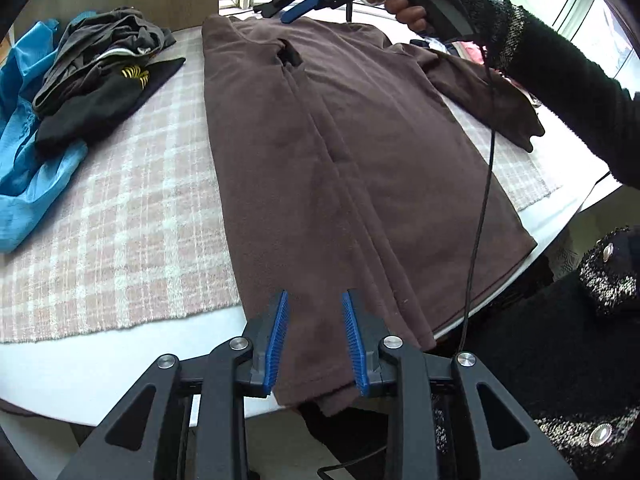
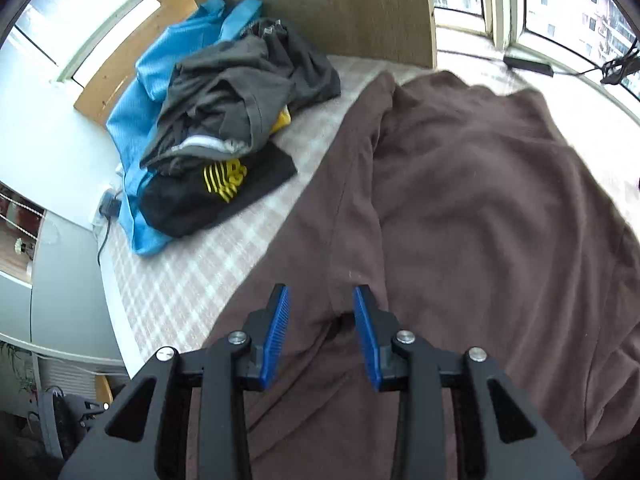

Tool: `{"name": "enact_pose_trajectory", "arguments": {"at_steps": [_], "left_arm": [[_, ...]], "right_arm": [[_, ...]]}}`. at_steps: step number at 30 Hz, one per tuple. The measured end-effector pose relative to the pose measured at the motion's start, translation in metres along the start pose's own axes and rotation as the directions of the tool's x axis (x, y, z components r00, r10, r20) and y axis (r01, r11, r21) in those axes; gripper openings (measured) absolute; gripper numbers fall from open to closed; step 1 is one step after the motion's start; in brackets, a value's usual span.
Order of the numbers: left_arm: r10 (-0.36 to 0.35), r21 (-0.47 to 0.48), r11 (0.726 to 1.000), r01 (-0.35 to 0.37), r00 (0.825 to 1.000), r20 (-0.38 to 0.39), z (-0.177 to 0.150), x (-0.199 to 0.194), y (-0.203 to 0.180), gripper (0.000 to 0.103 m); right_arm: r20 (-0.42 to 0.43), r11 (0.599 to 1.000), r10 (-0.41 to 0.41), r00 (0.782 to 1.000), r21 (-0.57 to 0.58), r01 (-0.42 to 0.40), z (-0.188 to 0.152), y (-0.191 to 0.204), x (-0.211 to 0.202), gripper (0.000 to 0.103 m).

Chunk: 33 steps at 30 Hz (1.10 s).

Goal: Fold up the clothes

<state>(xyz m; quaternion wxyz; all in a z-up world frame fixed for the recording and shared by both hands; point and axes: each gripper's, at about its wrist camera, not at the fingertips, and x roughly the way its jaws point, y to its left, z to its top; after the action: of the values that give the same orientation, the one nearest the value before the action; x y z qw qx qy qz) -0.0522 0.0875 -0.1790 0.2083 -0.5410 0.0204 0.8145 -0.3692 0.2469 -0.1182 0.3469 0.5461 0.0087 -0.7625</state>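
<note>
Grippers (image 1: 315, 300) (image 2: 321, 294) agape — brown garment (image 1: 320, 140) flat

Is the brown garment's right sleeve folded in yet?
No, in the left wrist view the sleeve lies spread out to the side of the brown garment, on the checked cloth.

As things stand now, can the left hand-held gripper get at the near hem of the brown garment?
Probably yes. The left hand-held gripper stands open directly over the near hem of the brown garment, and nothing lies between them. The black cable hangs to the right, clear of the path.
</note>
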Motion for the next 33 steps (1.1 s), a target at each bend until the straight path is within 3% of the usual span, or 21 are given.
{"name": "enact_pose_trajectory", "arguments": {"at_steps": [3,7,11,13,18,21,25,27,31,33], "left_arm": [[-0.004,0.028,1.000,0.004,1.000,0.005,0.021,0.011,-0.003,0.031],[-0.007,0.012,1.000,0.008,1.000,-0.011,0.040,0.031,0.007,0.031],[-0.009,-0.003,1.000,0.009,0.998,-0.064,0.038,0.053,0.018,0.031],[-0.007,0.007,1.000,0.008,0.998,-0.065,0.034,0.056,0.016,0.032],[-0.031,0.016,0.999,0.032,0.998,-0.062,0.026,0.046,0.006,0.034],[-0.042,0.037,0.998,0.045,0.996,-0.078,0.019,0.046,-0.006,0.034],[-0.073,0.075,0.994,0.082,0.990,-0.121,0.009,0.057,-0.021,0.035],[-0.058,0.116,0.991,0.071,0.992,-0.108,0.004,0.059,-0.028,0.041],[-0.028,0.129,0.991,0.045,0.991,-0.131,0.002,0.055,-0.038,0.042],[-0.035,0.110,0.993,0.048,0.992,-0.124,0.005,0.043,-0.040,0.042]], "right_arm": [[0.077,0.999,0.032,0.996,-0.007,-0.032,0.040,-0.001,0.006,0.039],[0.053,0.999,0.036,0.998,-0.028,-0.034,0.080,0.001,0.047,0.038],[0.013,0.990,-0.129,0.992,-0.056,0.130,0.103,-0.017,0.094,0.021],[0.007,0.989,-0.136,0.991,-0.048,0.137,0.106,-0.031,0.105,0.007],[0.061,0.997,-0.070,0.996,-0.027,0.072,0.094,-0.039,0.062,0.007],[0.057,0.998,0.016,0.998,-0.058,-0.013,0.062,-0.032,0.025,0.007],[-0.033,0.990,-0.004,0.999,-0.139,-0.001,0.003,-0.013,0.024,0.008],[-0.082,0.991,-0.032,0.996,-0.133,0.020,-0.016,-0.016,0.039,0.008],[-0.078,0.999,-0.026,0.997,-0.039,0.023,-0.025,-0.040,0.045,0.010],[-0.012,0.998,0.035,0.999,0.050,-0.034,-0.029,-0.052,0.010,0.010]]}}
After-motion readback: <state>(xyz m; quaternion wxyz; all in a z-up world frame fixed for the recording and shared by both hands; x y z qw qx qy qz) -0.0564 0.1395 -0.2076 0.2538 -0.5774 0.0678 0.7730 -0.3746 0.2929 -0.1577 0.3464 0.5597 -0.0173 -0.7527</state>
